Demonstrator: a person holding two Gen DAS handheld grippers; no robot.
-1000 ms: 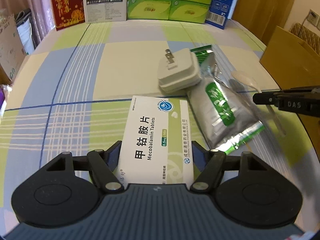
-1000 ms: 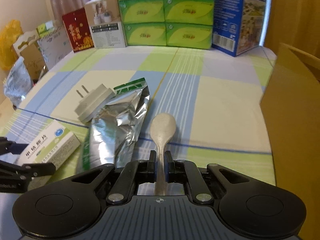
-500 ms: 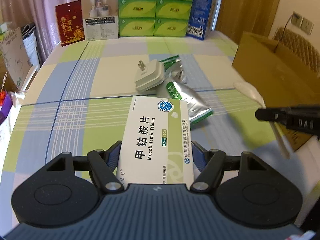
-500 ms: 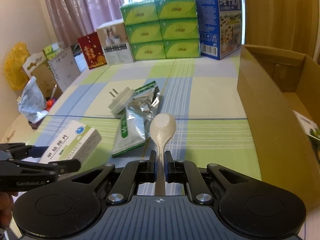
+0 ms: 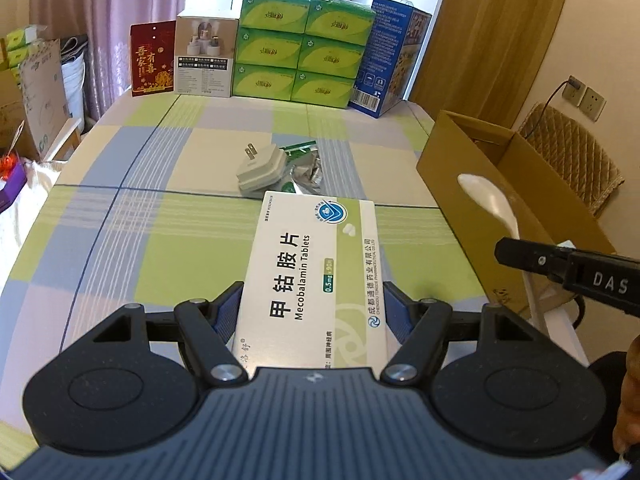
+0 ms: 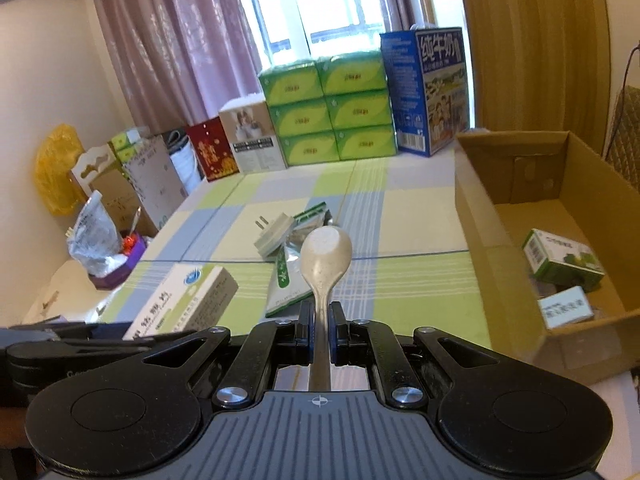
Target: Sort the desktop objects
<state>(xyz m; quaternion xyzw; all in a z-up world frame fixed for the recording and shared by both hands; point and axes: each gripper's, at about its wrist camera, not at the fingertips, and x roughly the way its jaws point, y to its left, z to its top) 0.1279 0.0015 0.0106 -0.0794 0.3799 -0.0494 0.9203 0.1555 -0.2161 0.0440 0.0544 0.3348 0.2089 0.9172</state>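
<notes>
Clamping the light, stiff spoon (image 6: pixel 325 256) by its handle, the right claw (image 6: pixel 319 332) held it above the table (image 6: pixel 416 280), while the left claw (image 5: pixel 316 312) pinched a probably crushable tablet box (image 5: pixel 316 276) by its sides.

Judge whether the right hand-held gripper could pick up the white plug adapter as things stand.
Probably not: the right hand-held gripper is shut on the spoon, so it must drop that first. The plug adapter itself lies uncovered on the table.
</notes>
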